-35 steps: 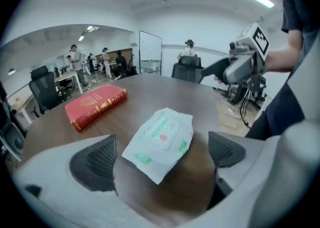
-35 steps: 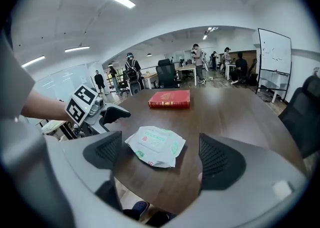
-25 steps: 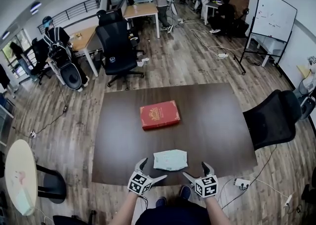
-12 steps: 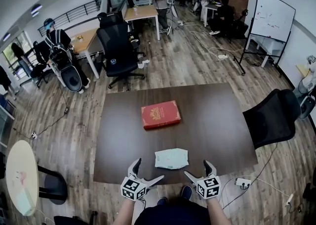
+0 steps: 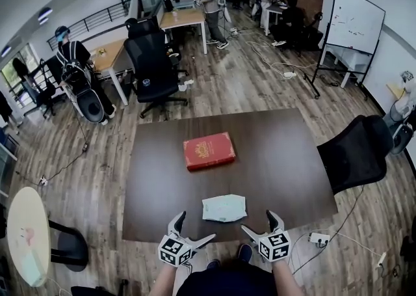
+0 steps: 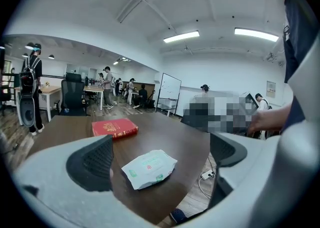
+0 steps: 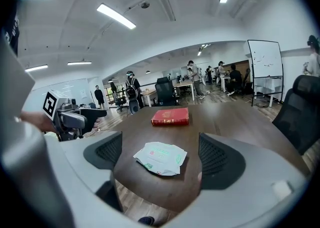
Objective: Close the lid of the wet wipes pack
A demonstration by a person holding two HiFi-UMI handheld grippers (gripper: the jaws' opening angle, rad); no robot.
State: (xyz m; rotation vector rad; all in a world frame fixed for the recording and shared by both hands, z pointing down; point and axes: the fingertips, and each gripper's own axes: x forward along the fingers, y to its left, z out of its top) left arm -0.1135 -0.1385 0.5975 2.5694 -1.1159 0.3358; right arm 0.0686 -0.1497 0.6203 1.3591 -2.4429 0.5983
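A pale white-and-green soft plastic wet wipes pack (image 5: pixel 224 208) lies flat on a dark brown rectangular wooden table (image 5: pixel 286 158), close to the table's near edge and roughly midway along it. The left gripper (image 5: pixel 197 225) and the right gripper (image 5: pixel 257 221) hang just off that near edge, one at each near corner of the pack. Both claws are spread wide with nothing between their pads, and neither touches the pack. The pack looks light, floppy and slick-skinned, so it would likely skid on the smooth tabletop under a sideways push. Whether its lid stands open cannot be made out. The lid is probably the one stiff part, on the top face, so pressing straight down there seems best. The other claw could pin a crimped end seam to stop the pack sliding. The near edge is the main hazard, since a nudge towards the person could tip the pack off the table. A red hardback book (image 5: pixel 209 151) sits near the table's centre, well apart from the pack, leaving bare wood all around. A black mesh office chair (image 5: pixel 354 155) stands by the table's right edge, clear of both grippers.
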